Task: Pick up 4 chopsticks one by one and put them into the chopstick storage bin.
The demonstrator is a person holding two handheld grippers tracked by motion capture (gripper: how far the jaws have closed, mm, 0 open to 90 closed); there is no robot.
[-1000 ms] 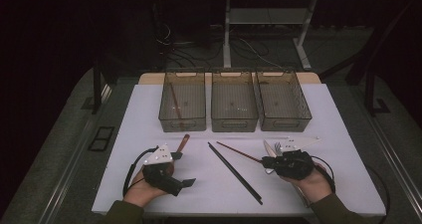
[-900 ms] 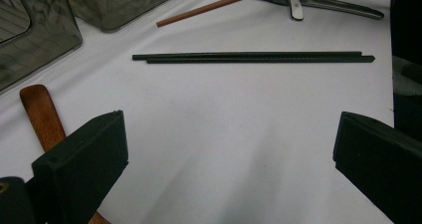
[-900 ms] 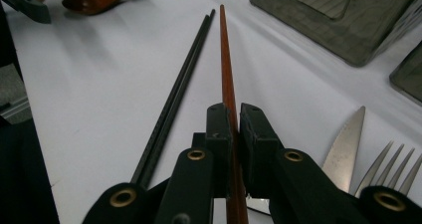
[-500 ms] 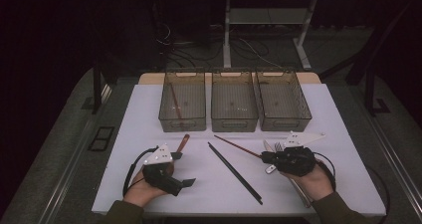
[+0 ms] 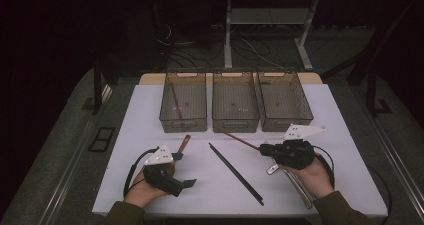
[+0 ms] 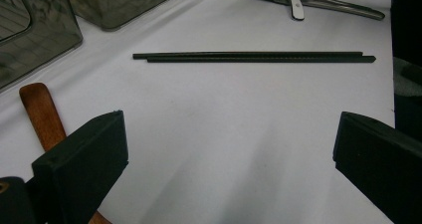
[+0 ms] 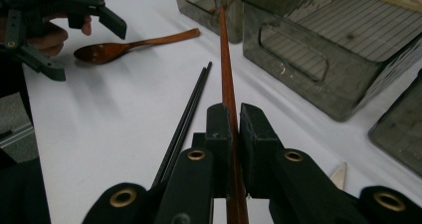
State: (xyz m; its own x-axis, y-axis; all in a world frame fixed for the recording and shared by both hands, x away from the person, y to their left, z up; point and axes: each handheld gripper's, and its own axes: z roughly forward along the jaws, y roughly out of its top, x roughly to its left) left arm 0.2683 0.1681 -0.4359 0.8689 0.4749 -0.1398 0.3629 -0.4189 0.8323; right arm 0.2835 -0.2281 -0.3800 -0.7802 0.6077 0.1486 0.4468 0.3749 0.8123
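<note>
My right gripper (image 5: 262, 149) (image 7: 230, 115) is shut on a reddish-brown chopstick (image 5: 237, 138) (image 7: 226, 64). The stick slants up and away, its far tip near the front wall of the middle bin (image 5: 235, 102). My left gripper (image 5: 183, 170) (image 6: 229, 134) rests at the front left with its jaws wide open and nothing between them. A wooden spoon (image 5: 184, 144) (image 6: 42, 114) (image 7: 124, 47) lies just beside it. A pair of black chopsticks (image 5: 235, 172) (image 6: 254, 57) (image 7: 186, 119) lies on the white table (image 5: 125, 150) between the two grippers.
Three clear grey bins stand in a row at the back; the left bin (image 5: 183, 102) holds one reddish chopstick (image 5: 176, 105), and the right bin (image 5: 284, 102) stands beside the middle one. Metal cutlery (image 5: 295, 182) (image 6: 308, 0) lies under my right hand.
The right gripper has carried the reddish chopstick a little up and away, bringing its far tip closer to the middle bin. The left gripper has stayed put.
</note>
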